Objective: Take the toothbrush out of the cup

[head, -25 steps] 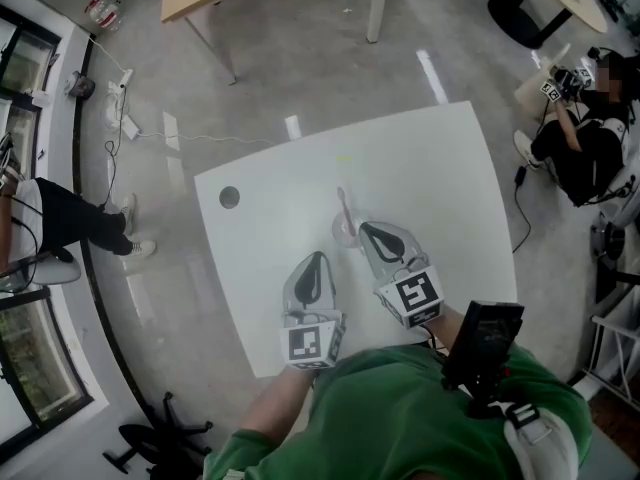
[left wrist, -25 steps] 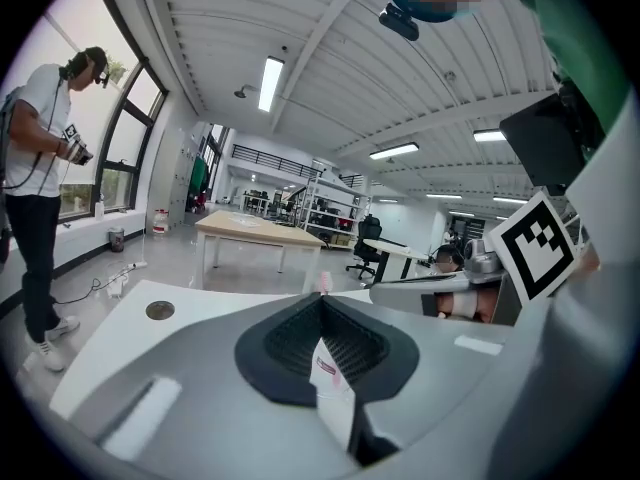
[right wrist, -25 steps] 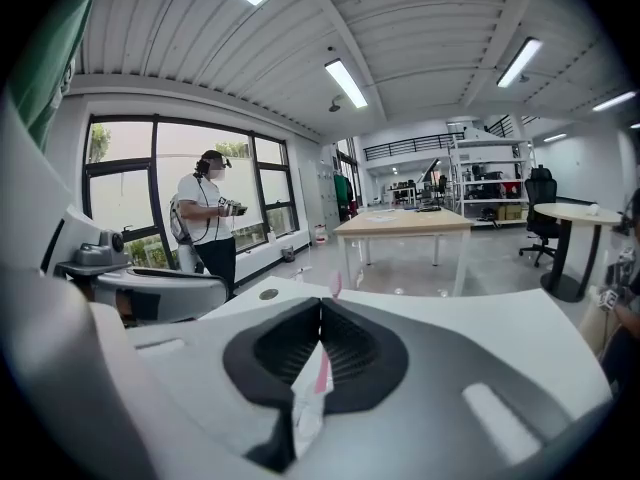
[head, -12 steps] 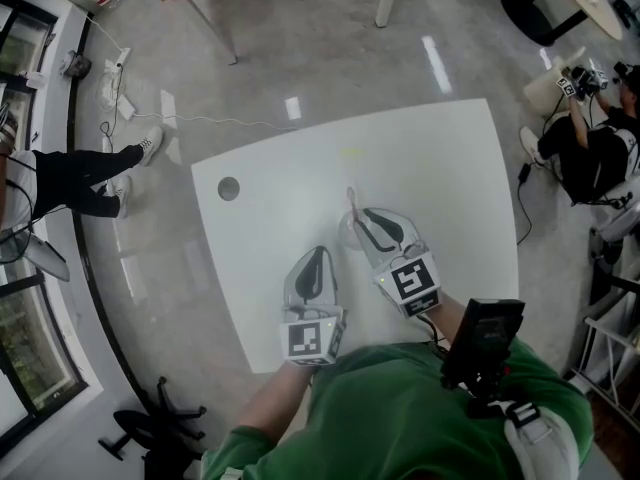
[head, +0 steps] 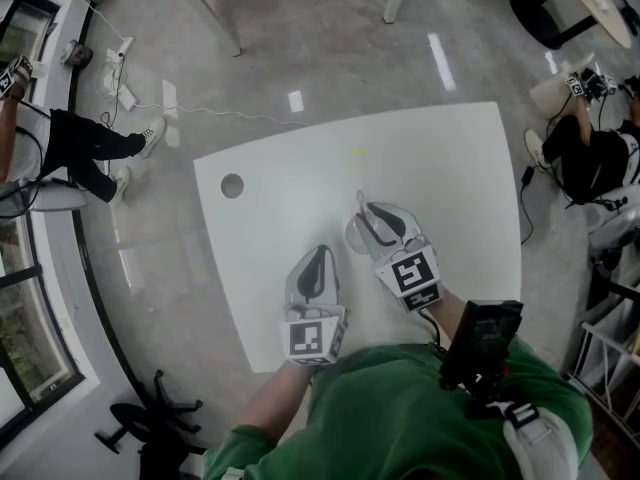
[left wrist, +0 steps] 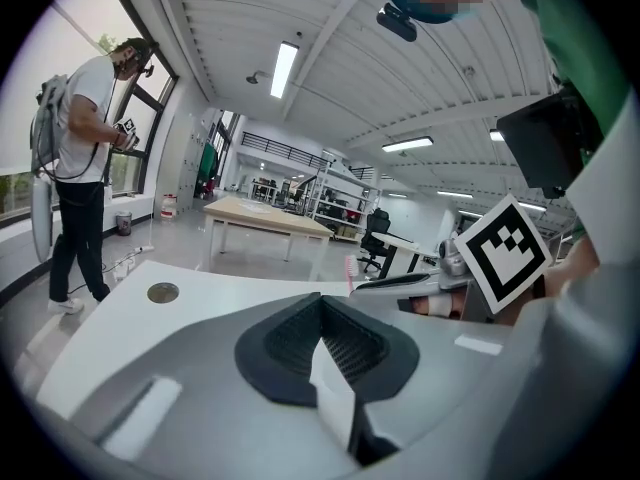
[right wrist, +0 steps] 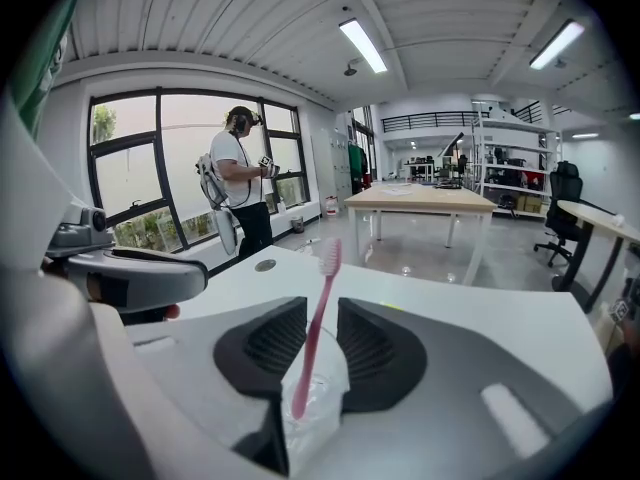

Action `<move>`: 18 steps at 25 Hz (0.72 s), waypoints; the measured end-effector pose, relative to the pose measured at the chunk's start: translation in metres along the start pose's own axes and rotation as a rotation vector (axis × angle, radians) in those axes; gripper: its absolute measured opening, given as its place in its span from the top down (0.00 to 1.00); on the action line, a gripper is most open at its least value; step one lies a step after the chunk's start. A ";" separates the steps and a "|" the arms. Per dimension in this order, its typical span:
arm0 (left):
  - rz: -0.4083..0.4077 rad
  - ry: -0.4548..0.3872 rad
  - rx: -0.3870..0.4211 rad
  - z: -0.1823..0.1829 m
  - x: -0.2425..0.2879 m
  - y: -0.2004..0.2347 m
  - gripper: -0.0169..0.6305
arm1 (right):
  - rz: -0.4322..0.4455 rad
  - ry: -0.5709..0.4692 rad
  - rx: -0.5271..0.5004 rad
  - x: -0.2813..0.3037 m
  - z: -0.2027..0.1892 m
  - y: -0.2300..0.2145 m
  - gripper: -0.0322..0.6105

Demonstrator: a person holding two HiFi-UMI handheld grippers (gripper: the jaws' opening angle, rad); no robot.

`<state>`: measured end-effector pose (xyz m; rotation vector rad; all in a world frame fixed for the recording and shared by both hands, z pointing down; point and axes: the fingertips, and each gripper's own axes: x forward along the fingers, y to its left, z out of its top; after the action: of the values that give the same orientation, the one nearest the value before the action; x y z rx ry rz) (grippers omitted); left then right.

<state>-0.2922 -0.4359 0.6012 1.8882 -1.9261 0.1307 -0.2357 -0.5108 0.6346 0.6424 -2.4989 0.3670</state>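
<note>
My right tool [right wrist: 322, 310] stands narrowly parted around the pink toothbrush [right wrist: 313, 338]. The brush leans in the clear cup [right wrist: 315, 408], lower centre, on the white bench [head: 280, 208]. My left tool [left wrist: 323, 315] is closed, empty.

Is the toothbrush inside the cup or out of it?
Inside: the toothbrush leans in the clear cup, between the parted jaws of the right gripper.

Nothing readable is turning up anywhere: no words, brands or numbers. The only print showing is the black-and-white square marker on the left cube [head: 312, 340] and the right cube [head: 413, 275], and those are just block patterns.
</note>
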 end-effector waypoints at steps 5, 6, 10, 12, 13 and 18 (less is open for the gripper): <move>0.007 -0.006 -0.003 -0.001 0.000 0.001 0.96 | 0.012 0.011 -0.010 0.004 0.000 0.000 0.82; 0.011 -0.002 -0.005 0.000 0.000 0.002 0.96 | 0.014 0.013 -0.013 0.005 0.000 0.000 0.82; 0.012 -0.005 -0.003 -0.001 0.002 0.003 0.96 | 0.012 0.017 -0.022 0.007 0.001 0.000 0.83; 0.014 0.000 -0.003 0.000 0.002 0.004 0.96 | 0.011 0.018 -0.022 0.007 0.001 -0.001 0.84; 0.013 -0.002 -0.001 0.000 0.002 0.004 0.96 | 0.009 0.017 -0.020 0.008 0.001 -0.001 0.85; 0.010 -0.007 0.004 -0.003 -0.001 0.003 0.96 | 0.000 0.011 -0.012 0.006 0.001 -0.001 0.89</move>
<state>-0.2941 -0.4338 0.6040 1.8842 -1.9414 0.1321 -0.2403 -0.5143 0.6373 0.6340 -2.4893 0.3544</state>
